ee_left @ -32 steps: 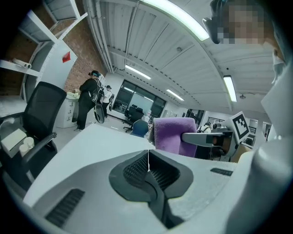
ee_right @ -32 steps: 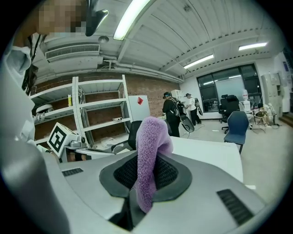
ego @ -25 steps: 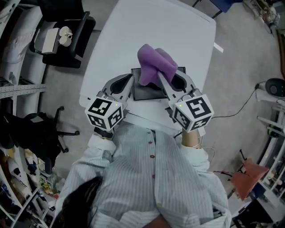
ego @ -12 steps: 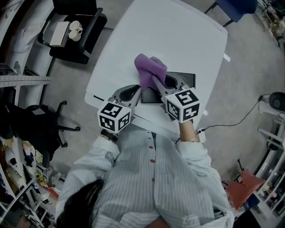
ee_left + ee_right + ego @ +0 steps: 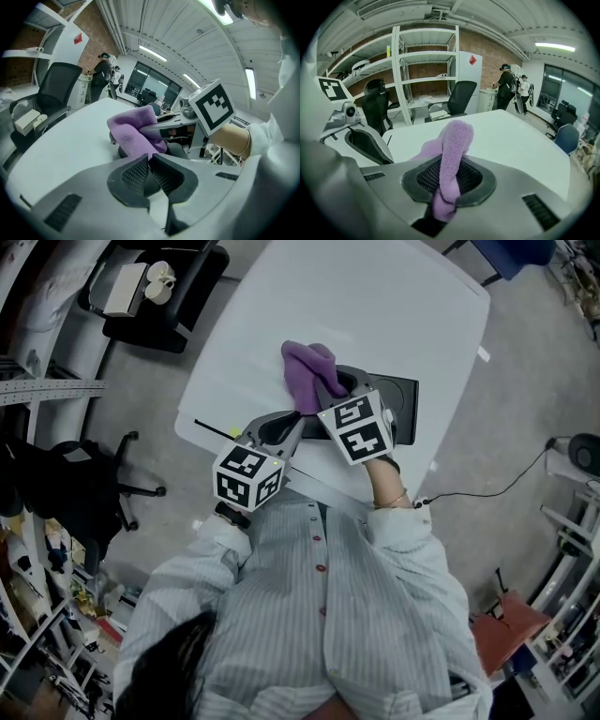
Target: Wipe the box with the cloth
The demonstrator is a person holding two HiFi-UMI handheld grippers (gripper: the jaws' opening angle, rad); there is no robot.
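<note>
Moved: right gripper [image 5: 326,396] leftward, over black box [image 5: 405,396].
Right jaws: clamp purple cloth [image 5: 452,140].
Left gripper [image 5: 150,162]: closed, empty.

- Your worktop [image 5: 375,306] is a white table with rounded corners. It stands on a grey floor [image 5: 506,427], and in the head view it sits skewed to your body.
- You have one item lying directly on it: a flat black box [image 5: 405,399]. It sits near the near edge, closer to the near right corner than to the near left one.
- Only the right part of the box shows from your head view. Its left end is covered.
- A thin dark line [image 5: 216,429] crosses the near left corner. These views do not settle whether it is an object or a mark.
</note>
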